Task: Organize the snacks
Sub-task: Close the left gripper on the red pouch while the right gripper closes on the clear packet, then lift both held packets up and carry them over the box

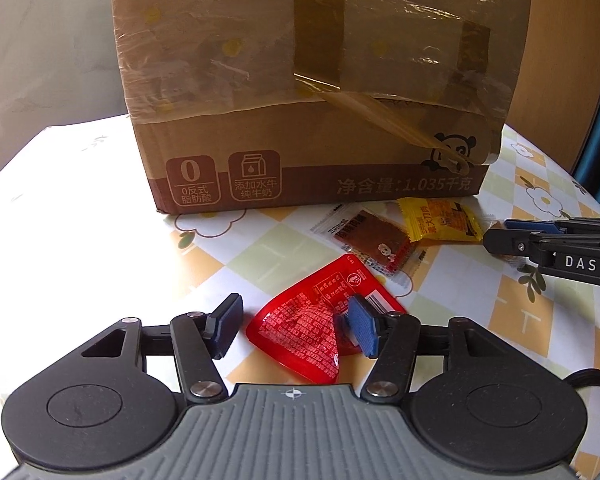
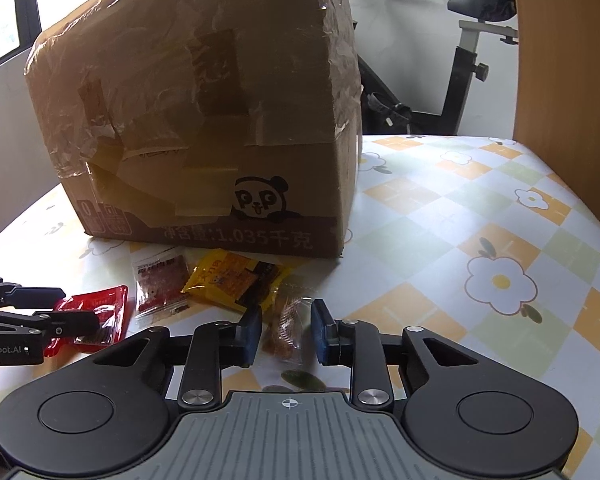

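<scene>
A red snack packet point(image 1: 308, 328) lies on the table between the open jaws of my left gripper point(image 1: 292, 326); it also shows in the right wrist view point(image 2: 100, 312). A clear packet with a brown slab point(image 1: 370, 242) and a yellow packet point(image 1: 444, 220) lie in front of a cardboard box point(image 1: 320, 92). My right gripper point(image 2: 286, 334) is open around a small clear-wrapped brown snack point(image 2: 286, 332) on the table. The brown-slab packet point(image 2: 160, 284) and yellow packet point(image 2: 236, 280) lie just beyond it.
The tall taped cardboard box point(image 2: 204, 120) stands behind the snacks. The table carries a flowered checked cloth point(image 2: 460, 240). A wooden panel point(image 2: 568, 60) rises at the right, and an exercise bike point(image 2: 460, 60) stands beyond the table.
</scene>
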